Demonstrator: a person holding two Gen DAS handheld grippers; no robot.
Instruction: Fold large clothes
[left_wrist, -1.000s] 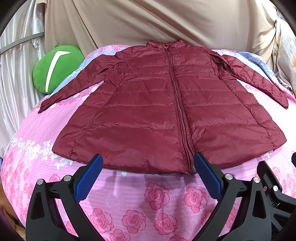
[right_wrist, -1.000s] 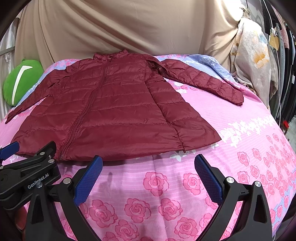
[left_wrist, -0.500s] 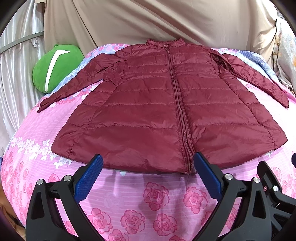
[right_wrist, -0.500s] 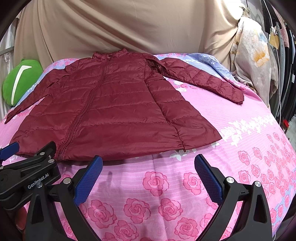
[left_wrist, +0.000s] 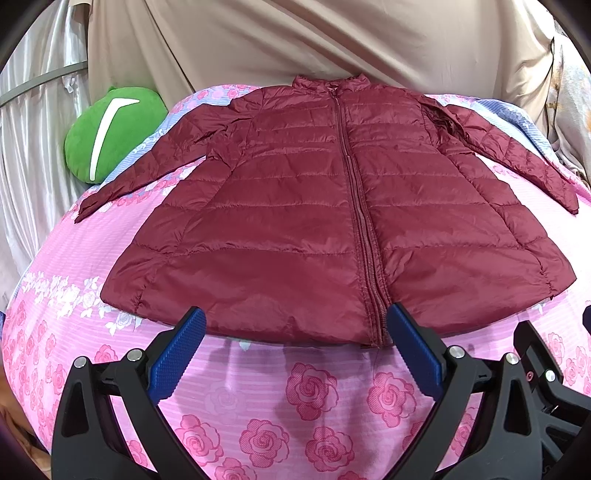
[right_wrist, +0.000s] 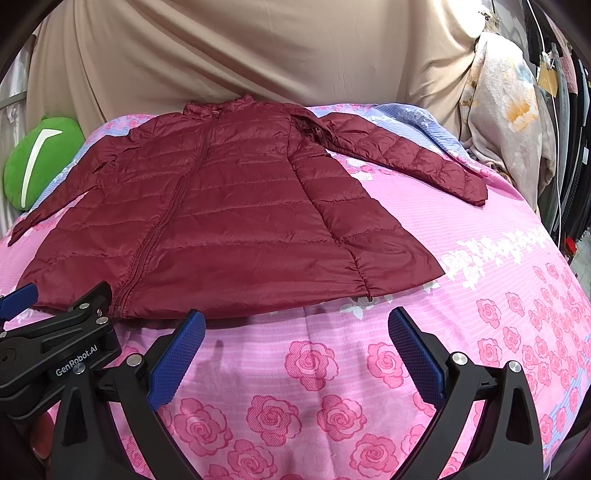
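A maroon quilted jacket (left_wrist: 314, 206) lies flat and zipped on the pink rose-print bed (left_wrist: 310, 398), collar at the far side, both sleeves spread out. It also shows in the right wrist view (right_wrist: 229, 221). My left gripper (left_wrist: 295, 347) is open and empty, just short of the hem near the zip's lower end. My right gripper (right_wrist: 295, 347) is open and empty over the bedspread, in front of the hem's right half. The left gripper's body (right_wrist: 55, 354) shows at the left of the right wrist view.
A green plush cushion (left_wrist: 110, 133) sits at the bed's far left by the left sleeve. A beige cloth (left_wrist: 314, 44) hangs behind the bed. Hanging floral fabric and clothes (right_wrist: 509, 122) stand at the far right. Open bedspread (right_wrist: 498, 258) lies right of the jacket.
Both views have shifted very slightly toward the jacket. The jacket has not moved and both grippers stay open.
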